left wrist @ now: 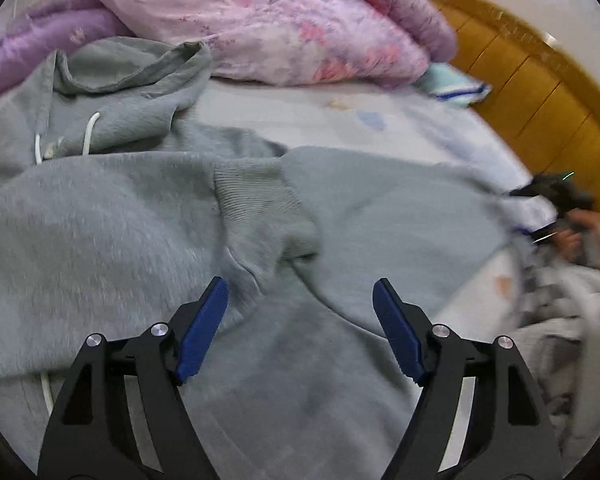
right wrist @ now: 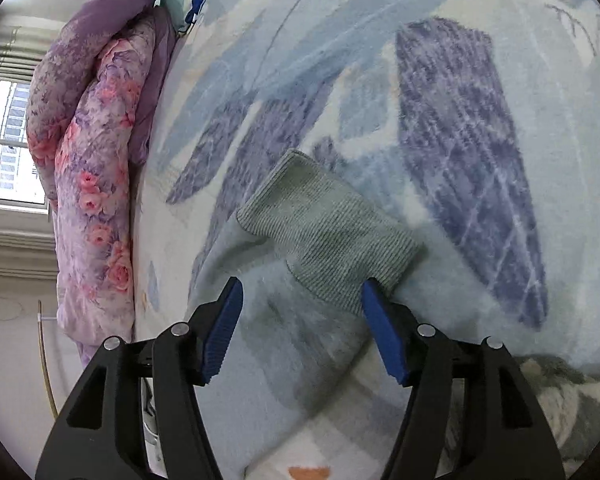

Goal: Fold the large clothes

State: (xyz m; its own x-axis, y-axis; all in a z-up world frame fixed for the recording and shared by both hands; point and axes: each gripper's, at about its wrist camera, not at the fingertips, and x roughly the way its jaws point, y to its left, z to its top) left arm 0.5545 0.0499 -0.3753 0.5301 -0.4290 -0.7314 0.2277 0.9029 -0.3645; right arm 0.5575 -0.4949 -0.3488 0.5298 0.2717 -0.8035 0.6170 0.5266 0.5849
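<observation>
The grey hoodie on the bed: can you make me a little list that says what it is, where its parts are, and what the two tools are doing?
garment: grey hoodie, spread rumpled on the bed sheet
hood: at the far end, with white drawstrings
sleeve in left view: folded across the body, ribbed cuff on top
sleeve in right view: lying out on the sheet, ribbed cuff at its end
left tool: open, over the hoodie body
right tool: open, at the cuff
behind: floral quilt, bunched up
</observation>
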